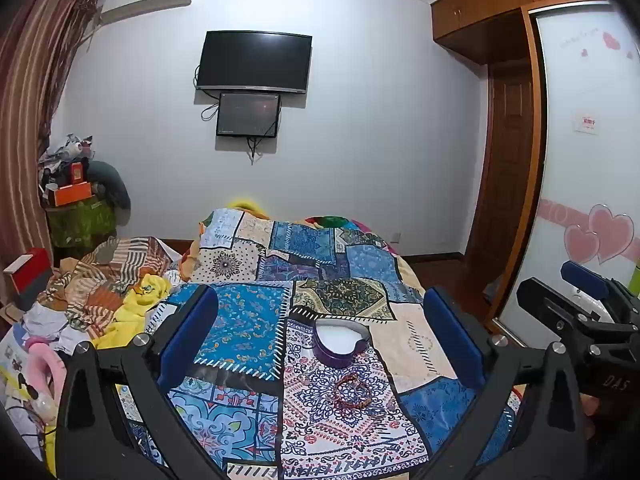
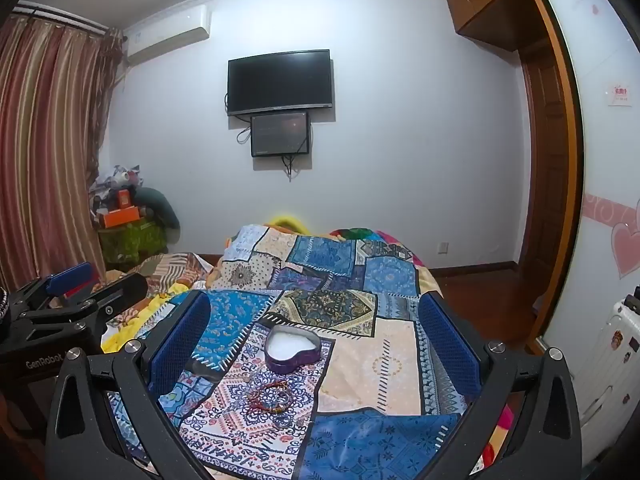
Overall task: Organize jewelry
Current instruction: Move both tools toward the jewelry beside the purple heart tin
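A purple heart-shaped box [image 1: 339, 344] with a white lining lies open on the patchwork cloth [image 1: 248, 320]; it also shows in the right wrist view [image 2: 293, 349]. Red and multicoloured bracelets [image 1: 352, 392] lie in a small pile just in front of it, also seen in the right wrist view [image 2: 271, 397]. My left gripper [image 1: 320, 332] is open and empty, held above and short of the box. My right gripper [image 2: 312, 332] is open and empty, likewise above the box and bracelets. Each gripper shows at the edge of the other's view.
The cloth covers a bed. Crumpled yellow and striped fabric [image 1: 120, 292] lies to the left. A pink item [image 1: 44, 364] sits at the left edge. A wardrobe with sliding door [image 1: 580, 160] stands right. A white suitcase [image 2: 600, 360] is at right.
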